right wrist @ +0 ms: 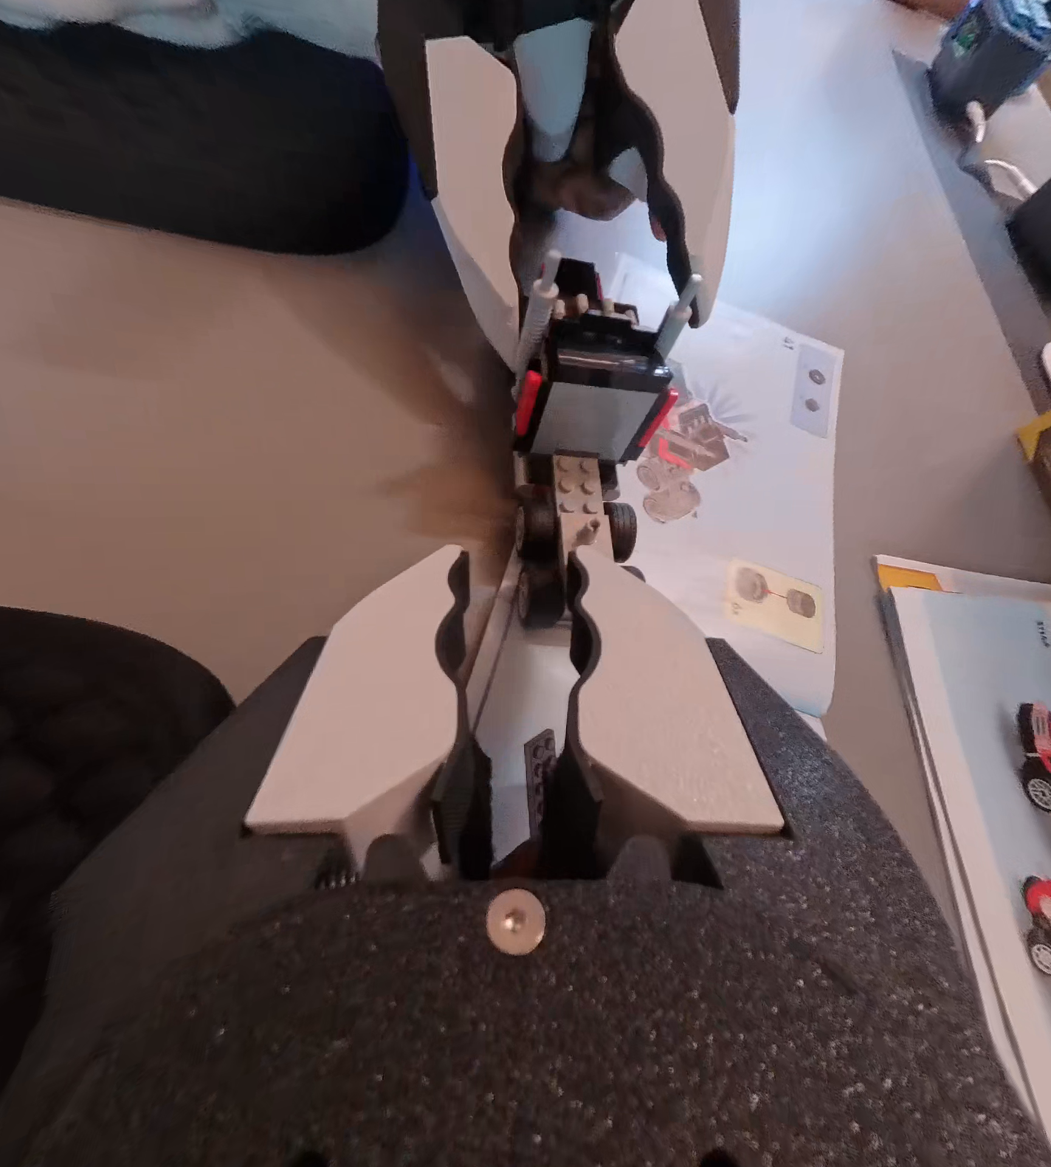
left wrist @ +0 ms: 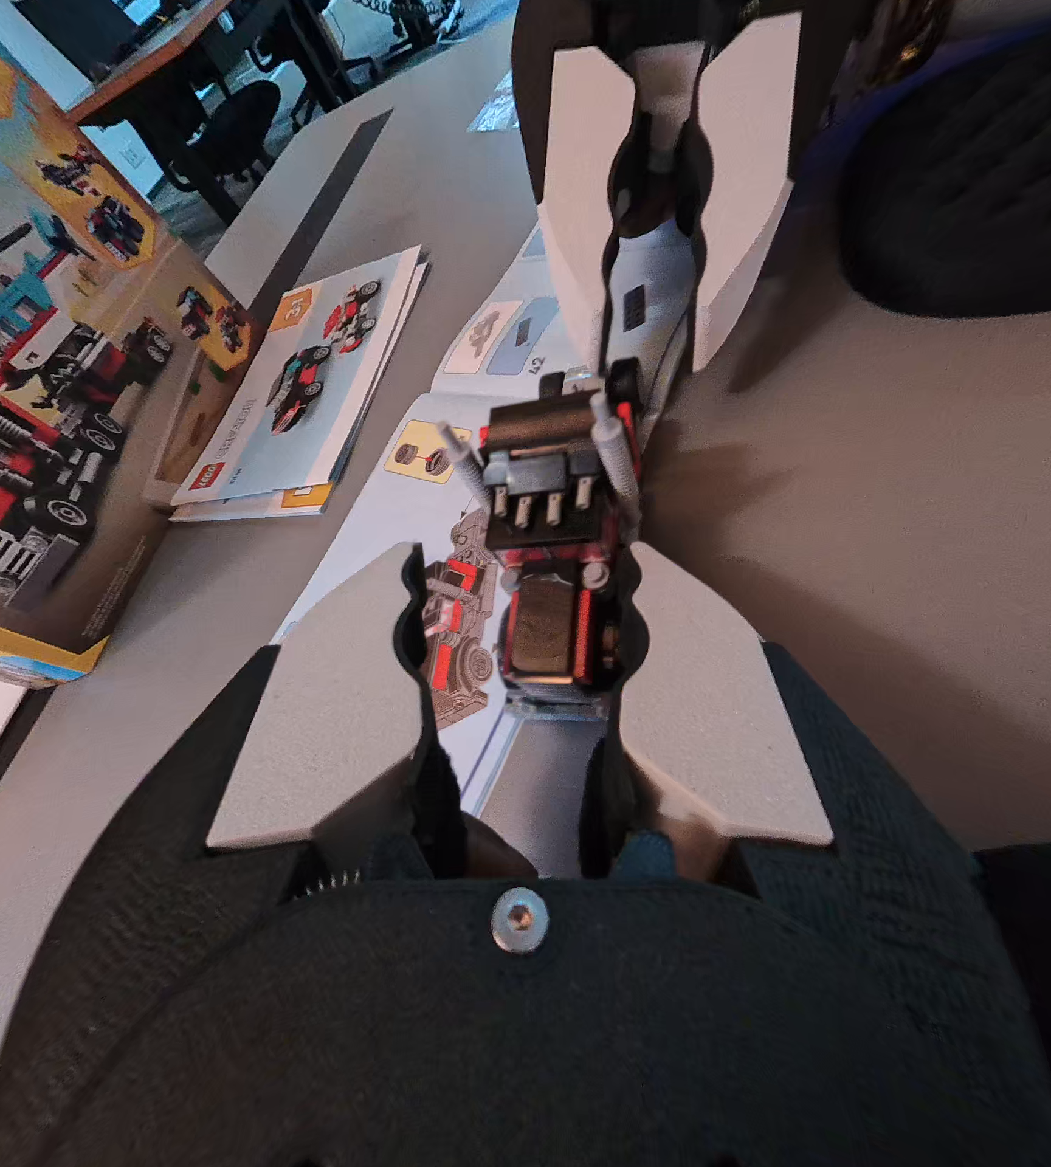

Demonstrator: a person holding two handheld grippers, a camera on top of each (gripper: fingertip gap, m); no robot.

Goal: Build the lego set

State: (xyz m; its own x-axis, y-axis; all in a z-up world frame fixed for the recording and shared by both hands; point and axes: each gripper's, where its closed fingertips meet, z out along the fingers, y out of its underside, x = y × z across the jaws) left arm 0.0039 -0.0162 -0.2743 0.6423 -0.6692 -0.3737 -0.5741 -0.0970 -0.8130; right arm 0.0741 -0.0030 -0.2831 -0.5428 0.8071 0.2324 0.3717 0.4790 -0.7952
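Both claws are on the same little lego truck point(left wrist: 557, 556), one at each end, holding it up just above the open instruction booklet point(left wrist: 396, 524). The left gripper point(left wrist: 526, 568) has its fingers closed against the sides of the red and black hood end, and the right gripper point(right wrist: 516, 568) is pinched onto the grey studded chassis plate at the back, right by the rear wheels point(right wrist: 620, 527). The truck's two grey exhaust stacks stick up behind the cab. Everything sits on a plain grey table point(left wrist: 857, 505). To one side there's a closed instruction booklet point(left wrist: 320, 391) with a black and red car on its cover, and just past that the set's box point(left wrist: 49, 391) lies flat. A small dark plate point(right wrist: 540, 758) lies on the open page under the right claw. Further back it looks like an office, with a wood-topped desk point(left wrist: 150, 57) and dark chairs.
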